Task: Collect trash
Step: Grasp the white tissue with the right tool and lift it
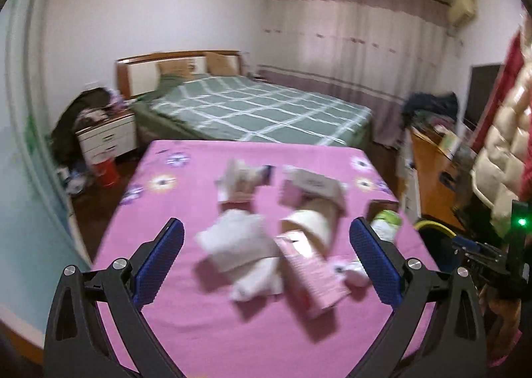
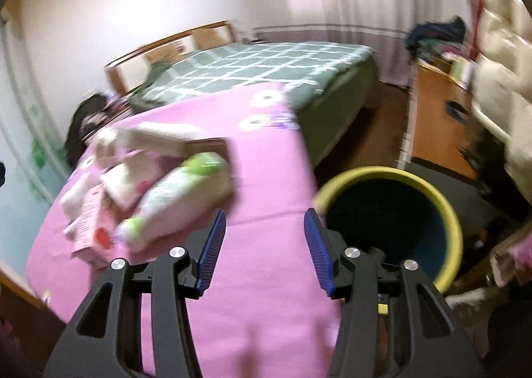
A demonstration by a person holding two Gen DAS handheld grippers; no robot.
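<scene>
The tabletop (image 1: 199, 328) wears a pink cloth with white and purple flowers. The bed (image 1: 266, 111) is green with a white grid. The bin (image 2: 455, 231) has a yellow rim and dark inside. A pink box (image 1: 309, 278), a white wad (image 1: 239, 241) and a green-and-white packet (image 2: 179, 191) lie on the cloth.

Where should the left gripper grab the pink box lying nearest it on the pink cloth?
Probably across the narrow width of the pink box, mid-length, coming down from above. It lies flat and long on the pink cloth, its far end against the white tissue, so its long sides are freest. The left gripper is open and empty, wide enough to straddle it.
</scene>
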